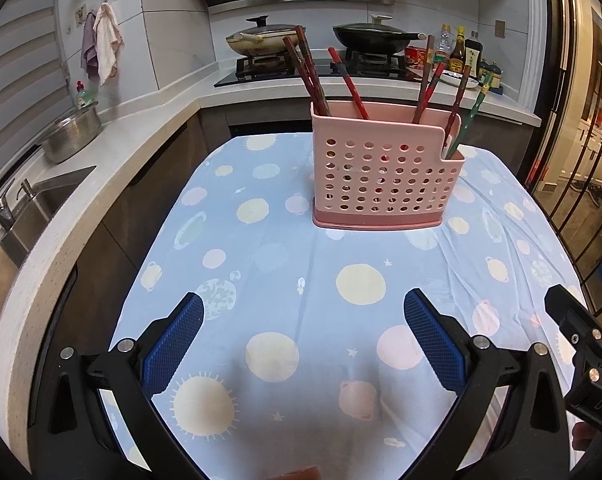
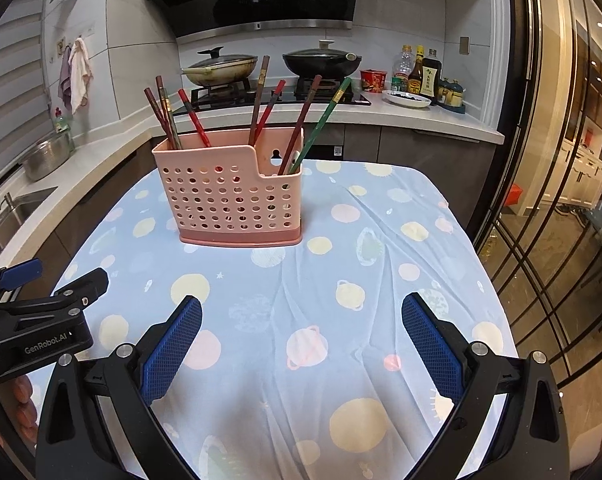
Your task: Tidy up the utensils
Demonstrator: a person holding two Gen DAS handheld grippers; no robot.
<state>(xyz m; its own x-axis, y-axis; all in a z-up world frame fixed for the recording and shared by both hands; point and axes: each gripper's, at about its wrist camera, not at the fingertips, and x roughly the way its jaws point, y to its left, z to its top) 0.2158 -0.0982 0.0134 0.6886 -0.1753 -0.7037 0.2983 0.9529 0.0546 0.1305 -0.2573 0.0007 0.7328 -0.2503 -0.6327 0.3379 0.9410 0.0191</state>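
Kitchen worktops ringed a cloth-covered bench [image 1: 285,248] where the pink holder [image 1: 385,176] stood, chopsticks [image 2: 193,118] splayed inside. Both tools, left [image 1: 303,336] and right [image 2: 301,334], hung spread and empty; I judged a slow approach, pinching one stick high, would serve best.

A pink perforated holder [image 1: 385,176] stands upright on the far middle of the table. Red and brown chopsticks [image 1: 307,70] lean out of its tall left part; a green one [image 2: 325,124] leans from the lower right compartment.

pink holder [image 1: 385,184], red chopsticks [image 1: 351,86], planet-print blue cloth [image 1: 301,280]
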